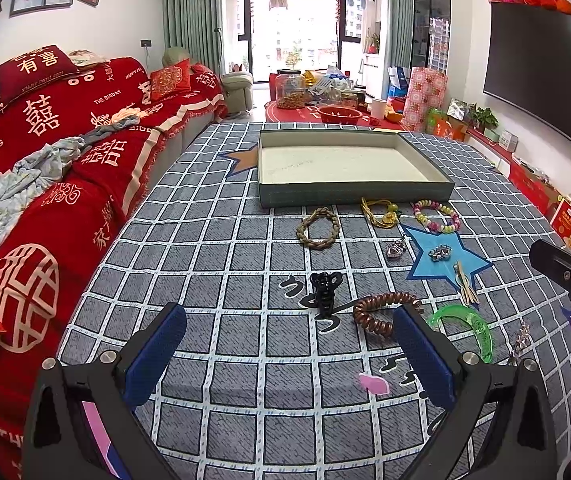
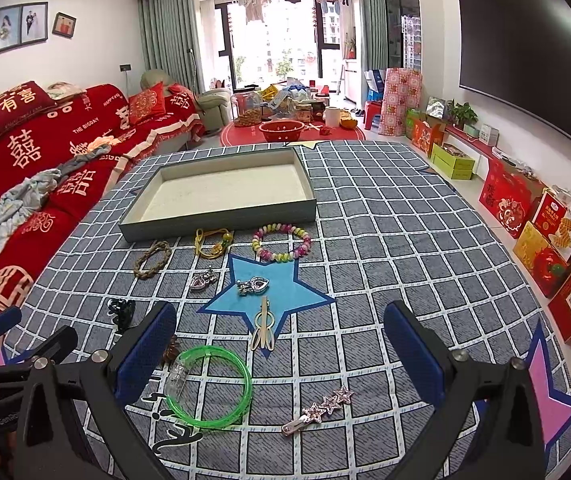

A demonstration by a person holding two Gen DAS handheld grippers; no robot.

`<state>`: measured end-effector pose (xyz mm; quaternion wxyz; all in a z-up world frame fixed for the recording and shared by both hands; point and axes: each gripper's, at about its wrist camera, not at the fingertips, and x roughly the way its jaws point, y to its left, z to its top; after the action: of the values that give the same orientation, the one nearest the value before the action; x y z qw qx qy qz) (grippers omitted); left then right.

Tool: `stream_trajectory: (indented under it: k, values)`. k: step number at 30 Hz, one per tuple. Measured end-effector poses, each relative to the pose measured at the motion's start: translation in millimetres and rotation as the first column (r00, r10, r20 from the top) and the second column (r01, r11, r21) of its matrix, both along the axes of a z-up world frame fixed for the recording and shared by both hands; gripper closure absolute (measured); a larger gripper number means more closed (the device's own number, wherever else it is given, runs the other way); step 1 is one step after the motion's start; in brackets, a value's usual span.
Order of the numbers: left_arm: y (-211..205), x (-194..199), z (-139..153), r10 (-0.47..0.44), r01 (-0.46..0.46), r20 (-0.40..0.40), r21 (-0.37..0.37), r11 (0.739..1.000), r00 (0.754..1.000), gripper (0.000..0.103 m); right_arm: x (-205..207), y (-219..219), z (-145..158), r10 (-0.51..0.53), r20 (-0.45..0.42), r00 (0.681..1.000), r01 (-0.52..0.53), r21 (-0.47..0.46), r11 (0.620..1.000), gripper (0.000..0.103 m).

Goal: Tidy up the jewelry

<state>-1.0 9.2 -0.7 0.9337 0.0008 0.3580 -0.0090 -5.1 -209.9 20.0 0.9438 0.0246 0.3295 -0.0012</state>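
An empty grey tray (image 1: 355, 194) (image 2: 221, 222) with a cream floor sits on the checked cloth. In front of it lie a braided bracelet (image 1: 318, 227), a yellow cord (image 1: 381, 212), a bead bracelet (image 1: 436, 216) (image 2: 281, 242), heart charms (image 2: 252, 286), a black claw clip (image 1: 324, 290), a brown coil tie (image 1: 381, 312), a green bangle (image 2: 208, 386) and a star hair clip (image 2: 317, 410). My left gripper (image 1: 289, 350) is open above the cloth near the claw clip. My right gripper (image 2: 281, 354) is open above the bangle and star clip.
A red-covered sofa (image 1: 45, 152) runs along the left of the table. Boxes (image 2: 545, 232) line the floor to the right under a TV (image 2: 525, 52). A low red table (image 2: 297, 132) with jars stands beyond the far edge.
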Motion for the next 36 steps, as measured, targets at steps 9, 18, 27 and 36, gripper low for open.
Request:
stream_trajectory:
  k: [9,18,27,36]
  values:
    - [1.3,2.6,-2.1,0.005,-0.005,-0.008,-0.003,1.000,1.000,0.000,1.6,-1.2,-3.4,0.004,-0.007,1.000,-0.004,0.004,1.000,0.000]
    - [1.6,2.8,-2.4,0.005,-0.005,-0.008,-0.003,1.000,1.000,0.000,4.2,-3.1,-5.8,0.006,-0.016,1.000,-0.006,0.008,1.000,0.000]
    - [1.7,2.8,-2.3,0.005,-0.005,-0.008,-0.003,1.000,1.000,0.000,5.3,-3.4,-7.4,0.004,-0.021,1.000,-0.004,0.010,1.000,0.000]
    - [1.6,3.0,-2.3,0.005,-0.005,-0.010,-0.003,1.000,1.000,0.000,5.3,-3.2,-7.1,0.003,-0.020,1.000,-0.003,0.009,1.000,0.000]
